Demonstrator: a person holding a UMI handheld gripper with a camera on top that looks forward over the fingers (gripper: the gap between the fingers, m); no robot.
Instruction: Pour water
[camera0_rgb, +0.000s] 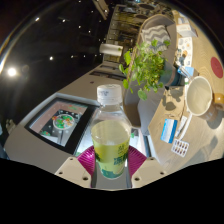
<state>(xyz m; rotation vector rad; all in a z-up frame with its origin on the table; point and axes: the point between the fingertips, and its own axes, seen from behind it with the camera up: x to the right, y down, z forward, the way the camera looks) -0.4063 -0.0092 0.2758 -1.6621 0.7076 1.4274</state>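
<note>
A clear plastic bottle (111, 130) with a white cap and a yellow-green label stands upright between my fingers. My gripper (111, 160) is shut on the bottle, with both magenta pads (89, 157) pressed against its lower sides. A white cup (199, 96) sits on the counter beyond the fingers to the right. The bottle's base is hidden behind the gripper body.
A leafy green plant (148, 62) stands just behind the bottle. A dark-framed tray (62, 121) with a small green object lies to the left. A blue-and-white packet (169, 130) and a white grid item (180, 148) lie to the right, near the cup.
</note>
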